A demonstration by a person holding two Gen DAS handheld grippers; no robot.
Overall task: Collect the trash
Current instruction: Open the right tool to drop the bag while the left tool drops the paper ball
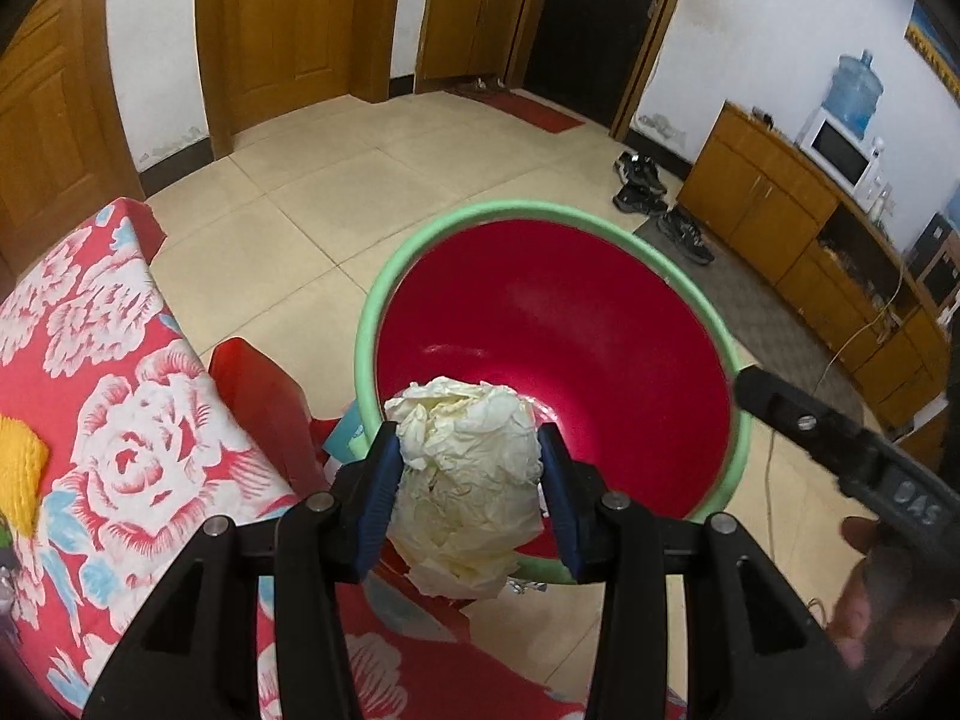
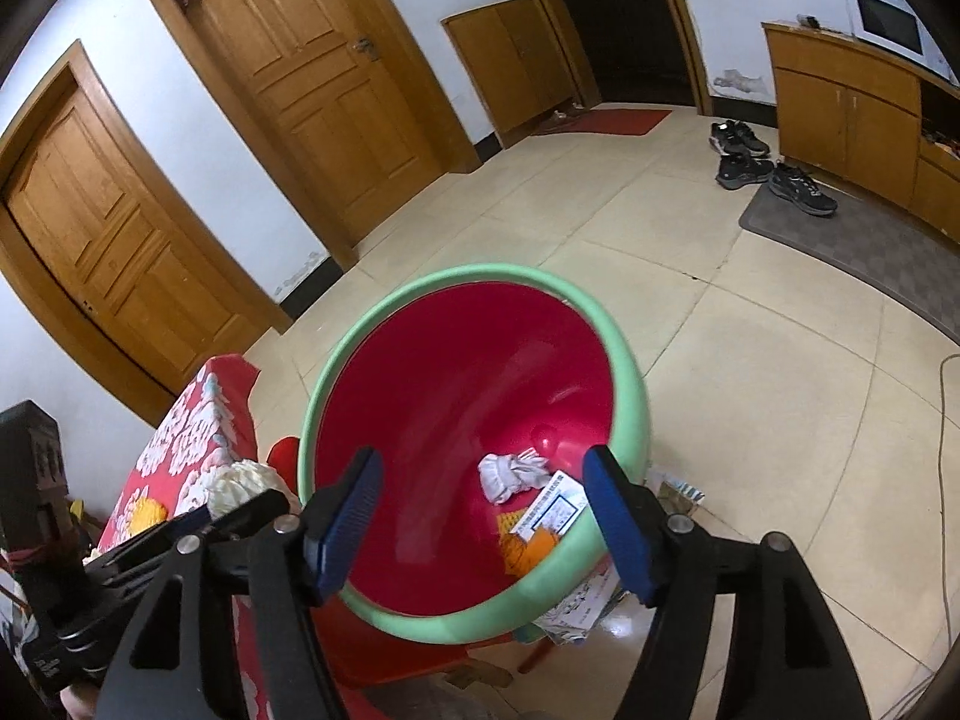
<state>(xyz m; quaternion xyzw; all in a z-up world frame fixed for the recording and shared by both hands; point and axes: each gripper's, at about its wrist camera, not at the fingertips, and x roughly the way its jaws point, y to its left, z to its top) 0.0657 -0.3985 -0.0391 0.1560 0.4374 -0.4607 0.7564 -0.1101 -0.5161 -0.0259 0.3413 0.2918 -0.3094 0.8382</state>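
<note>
**Paper wad held at basin rim**

The left gripper [image 1: 471, 480] is clamped on a crumpled cream paper wad [image 1: 465, 468], positioned over the near rim of the green-rimmed red basin [image 1: 384, 312]. The right gripper [image 2: 483, 525] hangs above the basin, jaws apart with nothing between them. A white tissue [image 2: 510, 474] and a printed packet [image 2: 549, 510] lie on the basin floor.

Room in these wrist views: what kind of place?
Likely a lived-in home room: wooden doors, shoes on a tiled floor, a microwave on a wooden cabinet.
</note>
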